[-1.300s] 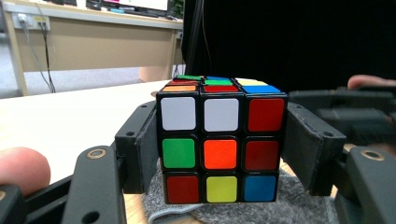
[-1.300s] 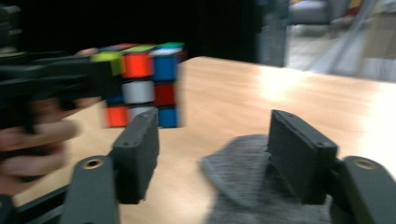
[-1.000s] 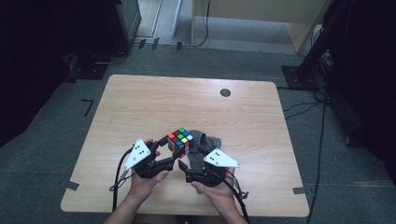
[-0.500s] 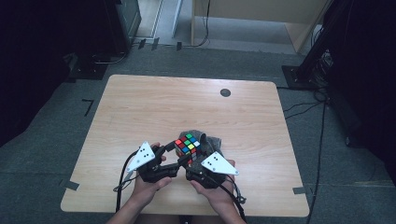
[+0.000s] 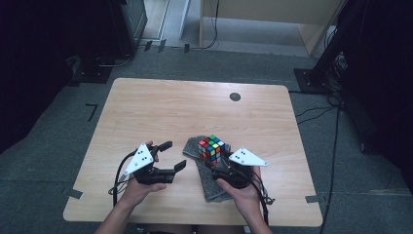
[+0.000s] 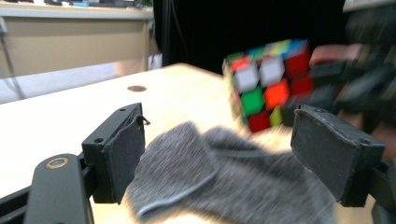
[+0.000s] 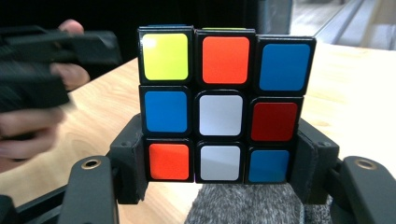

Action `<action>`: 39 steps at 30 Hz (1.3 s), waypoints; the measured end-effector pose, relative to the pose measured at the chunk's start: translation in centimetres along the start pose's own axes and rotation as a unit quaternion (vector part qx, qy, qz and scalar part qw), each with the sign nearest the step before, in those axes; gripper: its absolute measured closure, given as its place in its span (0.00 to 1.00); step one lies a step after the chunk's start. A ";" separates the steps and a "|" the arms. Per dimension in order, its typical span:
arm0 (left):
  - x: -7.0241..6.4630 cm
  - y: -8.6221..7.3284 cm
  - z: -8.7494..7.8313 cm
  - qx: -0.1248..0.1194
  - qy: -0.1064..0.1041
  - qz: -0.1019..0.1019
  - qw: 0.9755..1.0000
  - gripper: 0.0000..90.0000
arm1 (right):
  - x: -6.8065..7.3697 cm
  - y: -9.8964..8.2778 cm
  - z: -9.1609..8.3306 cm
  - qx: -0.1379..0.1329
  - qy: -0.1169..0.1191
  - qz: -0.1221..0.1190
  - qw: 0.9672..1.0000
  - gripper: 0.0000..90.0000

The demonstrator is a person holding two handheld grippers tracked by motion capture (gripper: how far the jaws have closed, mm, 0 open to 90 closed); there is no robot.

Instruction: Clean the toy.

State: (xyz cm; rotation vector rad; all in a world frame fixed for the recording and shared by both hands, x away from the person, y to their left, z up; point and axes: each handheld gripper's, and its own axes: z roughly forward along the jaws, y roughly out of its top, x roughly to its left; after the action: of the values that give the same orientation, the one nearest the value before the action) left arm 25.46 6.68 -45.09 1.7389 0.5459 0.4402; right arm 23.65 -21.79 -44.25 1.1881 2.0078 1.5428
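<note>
My left gripper (image 5: 171,156) has just opened and drawn off the cube (image 5: 211,147), jaws empty, while my right gripper (image 7: 217,168) clamps its bottom layer above the grey cloth (image 5: 207,175), so next likely a regrip.

— What sort of room have you set yourself up in?

— A lab or recording studio, by the look of it. Your pale wooden surface (image 5: 195,112) stands alone on grey carpet (image 5: 73,126), and black tape marks (image 5: 91,111) are stuck to the floor around it.

— What else tells you that?

— Dark equipment stands (image 5: 336,53) flank you on both sides, and loose cables (image 5: 316,109) trail over the carpet at your right. Behind the surface there is a plain light-wood cabinet (image 5: 272,19), and each hand-held gripper (image 5: 168,156) you carry trails its own cable.
</note>
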 end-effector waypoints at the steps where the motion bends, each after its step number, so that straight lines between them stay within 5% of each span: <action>1: -0.5 -0.2 0.2 0.006 0.005 0.028 1.000 0.22 | -0.1 0.3 -0.1 0.007 0.008 0.004 1.000 0.38; 8: -2.1 -0.9 1.2 0.027 0.022 0.107 0.994 0.22 | 0.6 1.3 -0.2 0.036 0.071 0.034 0.996 0.38; 11: -2.5 -0.9 1.5 0.025 0.035 0.132 0.990 0.20 | 1.5 1.6 -0.2 0.063 0.081 0.023 0.994 0.38; 16: -3.7 -1.3 2.1 0.029 0.045 0.193 0.980 0.20 | 2.5 1.8 -0.1 0.092 0.089 0.019 0.992 0.38; 18: -4.2 -1.4 2.3 0.027 0.055 0.221 0.973 0.20 | 2.8 1.8 0.1 0.106 0.097 0.024 0.989 0.38; 25: -5.0 -1.9 2.7 0.026 0.054 0.263 0.963 0.33 | 3.1 1.7 1.0 0.156 0.098 0.035 0.982 0.38; 28: -4.6 -2.1 2.6 0.029 0.054 0.246 0.967 0.36 | 2.5 1.6 0.8 0.146 0.106 0.048 0.982 0.37; 31: -4.0 -2.1 2.6 0.036 0.066 0.222 0.972 0.37 | 1.6 1.8 0.4 0.119 0.139 0.075 0.980 0.29; 33: -3.3 -2.0 2.4 0.040 0.075 0.194 0.977 0.37 | 1.0 1.9 -0.3 0.091 0.140 0.075 0.983 0.24; 36: -1.7 -1.9 1.9 0.040 0.076 0.128 0.988 0.37 | -0.2 1.7 -1.3 0.043 0.099 0.070 0.992 0.25; 39: -0.4 -1.5 1.3 0.035 0.068 0.073 0.994 0.37 | -1.6 0.3 -1.1 0.030 0.003 0.046 0.998 0.29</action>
State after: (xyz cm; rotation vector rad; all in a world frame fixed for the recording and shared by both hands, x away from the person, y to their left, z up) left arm 25.71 5.70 -46.86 1.8329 0.5389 0.6537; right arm 23.92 -23.67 -43.92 1.3186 2.0430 1.5387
